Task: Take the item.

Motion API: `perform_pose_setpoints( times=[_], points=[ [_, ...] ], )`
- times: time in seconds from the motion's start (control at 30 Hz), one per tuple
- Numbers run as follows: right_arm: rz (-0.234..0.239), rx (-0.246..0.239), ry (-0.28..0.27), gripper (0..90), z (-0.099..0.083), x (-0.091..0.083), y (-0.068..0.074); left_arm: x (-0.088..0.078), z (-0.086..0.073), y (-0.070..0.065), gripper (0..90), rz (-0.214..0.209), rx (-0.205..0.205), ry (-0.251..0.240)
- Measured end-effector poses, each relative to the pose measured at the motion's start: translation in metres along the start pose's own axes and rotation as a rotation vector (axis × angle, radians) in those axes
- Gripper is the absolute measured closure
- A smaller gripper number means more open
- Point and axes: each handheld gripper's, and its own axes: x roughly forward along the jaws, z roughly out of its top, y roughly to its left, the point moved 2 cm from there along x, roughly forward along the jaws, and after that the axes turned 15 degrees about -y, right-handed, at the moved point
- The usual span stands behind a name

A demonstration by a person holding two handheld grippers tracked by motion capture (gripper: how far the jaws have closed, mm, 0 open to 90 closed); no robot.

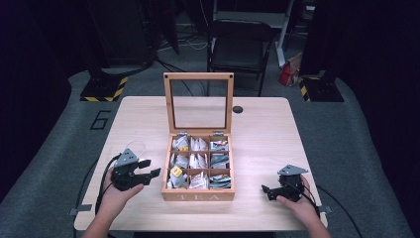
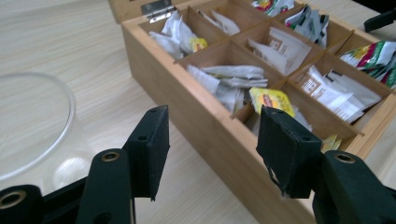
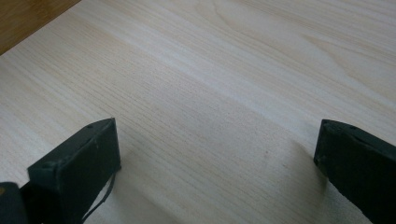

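Left tool (image 1: 148, 168) wide, empty, beside tea box (image 1: 198, 194). Right tool (image 1: 270, 191) wide, empty, over bare tabletop (image 1: 262, 134).

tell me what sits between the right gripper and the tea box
Nothing: in the high view only bare table separates the right gripper from the tea box. The right gripper view shows plain wood between its open jaws.

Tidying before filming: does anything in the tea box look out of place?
Little stands out. In the open wooden tea box, one yellow tea bag sticks up over a divider; the other sachets lie inside their compartments.
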Motion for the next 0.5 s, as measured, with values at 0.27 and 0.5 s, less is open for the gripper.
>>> perform_pose_setpoints(
  times=[0.27, 0.5],
  points=[
    [0.001, -0.002, 0.0, 0.0, 0.0, 0.0, 0.0, 0.011, 0.007, -0.008, 46.8, -0.017, 0.019, 0.012],
    [0.004, 0.0, 0.001, 0.0, 0.0, 0.0, 0.0, 0.02, 0.009, -0.015, 47.6, -0.031, 0.024, 0.022]
  ],
)
